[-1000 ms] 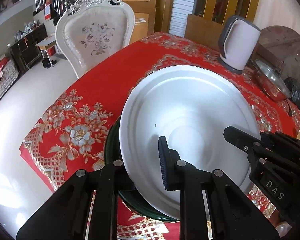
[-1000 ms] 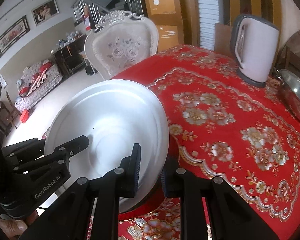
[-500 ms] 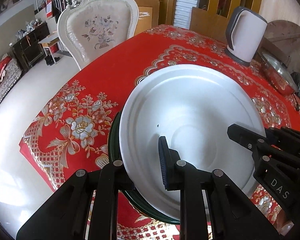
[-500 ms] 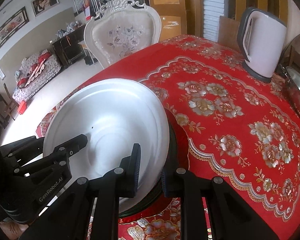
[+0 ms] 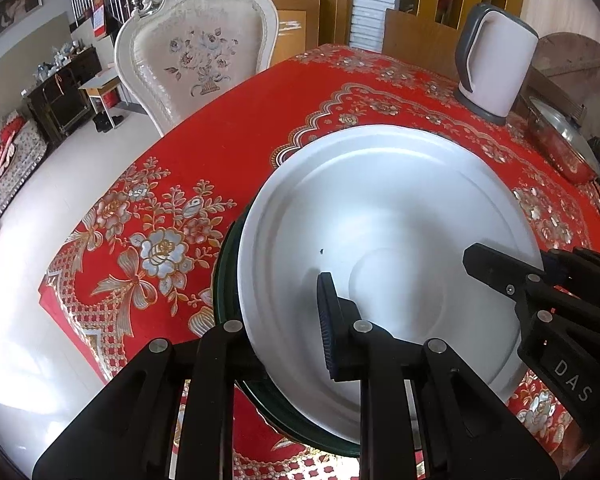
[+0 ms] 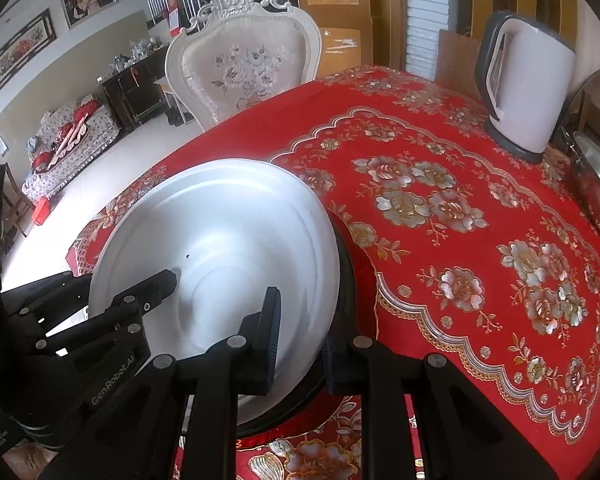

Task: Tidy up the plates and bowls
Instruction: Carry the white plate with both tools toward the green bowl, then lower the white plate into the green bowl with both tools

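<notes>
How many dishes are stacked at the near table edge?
2 visible: a white plate gripped on opposite rims by both grippers, and a dark green dish directly beneath it; more could be hidden underneath.

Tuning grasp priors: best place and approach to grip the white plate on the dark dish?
Grip the white plate at its thin raised rim, from the near table edge, one finger above, one beneath. It overhangs the dark green dish, so the rim is exposed; both grippers already straddle it this way.

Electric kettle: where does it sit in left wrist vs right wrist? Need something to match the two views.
Left wrist: electric kettle upper right, standing on the red tablecloth beyond the white plate.
Right wrist: kettle upper right, larger in the picture, with the plate at lower left.
Shared landmark: the white floral chair at the table's far edge.
</notes>
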The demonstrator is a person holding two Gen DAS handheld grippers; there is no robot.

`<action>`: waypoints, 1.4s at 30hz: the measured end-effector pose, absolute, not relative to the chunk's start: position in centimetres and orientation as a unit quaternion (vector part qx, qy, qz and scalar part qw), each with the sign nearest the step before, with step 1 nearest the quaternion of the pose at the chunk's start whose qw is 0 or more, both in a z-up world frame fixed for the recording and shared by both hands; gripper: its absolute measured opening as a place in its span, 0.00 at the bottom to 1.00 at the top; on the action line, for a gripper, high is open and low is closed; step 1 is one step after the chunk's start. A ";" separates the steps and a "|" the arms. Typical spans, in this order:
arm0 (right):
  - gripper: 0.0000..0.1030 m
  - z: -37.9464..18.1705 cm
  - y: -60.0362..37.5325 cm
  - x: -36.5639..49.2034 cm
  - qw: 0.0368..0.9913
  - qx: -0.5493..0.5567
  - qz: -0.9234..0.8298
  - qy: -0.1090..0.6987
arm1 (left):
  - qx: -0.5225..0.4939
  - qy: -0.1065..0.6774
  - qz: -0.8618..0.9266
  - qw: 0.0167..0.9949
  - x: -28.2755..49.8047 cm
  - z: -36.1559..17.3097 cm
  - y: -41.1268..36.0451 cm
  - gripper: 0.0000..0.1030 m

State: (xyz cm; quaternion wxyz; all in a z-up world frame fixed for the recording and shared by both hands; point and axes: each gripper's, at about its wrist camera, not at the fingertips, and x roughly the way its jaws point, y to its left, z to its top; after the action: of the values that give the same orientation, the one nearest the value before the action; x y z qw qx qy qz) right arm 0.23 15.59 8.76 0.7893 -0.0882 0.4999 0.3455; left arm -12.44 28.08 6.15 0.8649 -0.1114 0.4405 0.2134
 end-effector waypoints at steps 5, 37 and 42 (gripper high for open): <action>0.19 8.7 15.6 0.3 0.789 -0.087 0.346 0.500 | -0.110 0.440 0.215 0.865 -12.4 6.1 28.1 0.18; 0.20 9.4 14.8 0.4 0.793 -0.073 0.346 0.495 | -0.080 0.411 0.210 0.884 -13.2 8.1 26.5 0.38; 0.20 9.6 14.4 0.5 0.795 -0.068 0.345 0.494 | -0.079 0.411 0.210 0.884 -13.5 8.2 26.5 0.38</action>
State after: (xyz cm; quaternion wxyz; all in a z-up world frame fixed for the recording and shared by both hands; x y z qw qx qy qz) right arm 0.50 14.45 9.62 0.7955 -0.0677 0.4937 0.3448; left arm -13.52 26.54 8.16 0.8838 -0.0787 0.4107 0.2101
